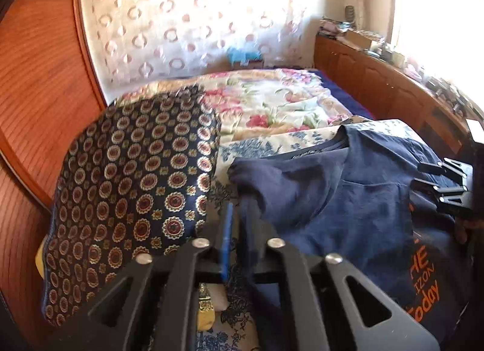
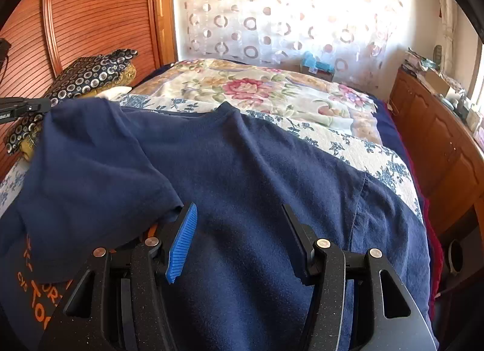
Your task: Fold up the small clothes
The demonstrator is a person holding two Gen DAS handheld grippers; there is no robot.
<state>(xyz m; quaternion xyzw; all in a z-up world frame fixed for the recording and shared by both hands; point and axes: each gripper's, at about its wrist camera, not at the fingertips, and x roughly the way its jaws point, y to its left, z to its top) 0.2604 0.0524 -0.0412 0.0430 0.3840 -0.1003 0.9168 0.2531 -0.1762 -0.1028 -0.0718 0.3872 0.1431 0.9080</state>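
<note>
Shirt (image 2: 242, 169), navy with orange lettering, lies spread across the bed (image 2: 348, 145), one sleeve (image 2: 90, 169) flipped over its front. The left gripper (image 1: 239, 230) has its jaws pinched on a fold of that navy cloth beside the patterned pillow (image 1: 130, 184). The right gripper (image 2: 239, 239) hovers over the shirt's middle, jaws wide apart, holding nothing.

One T-shirt (image 2: 242, 175), two tongs (image 1: 239, 230) (image 2: 239, 242)
</note>
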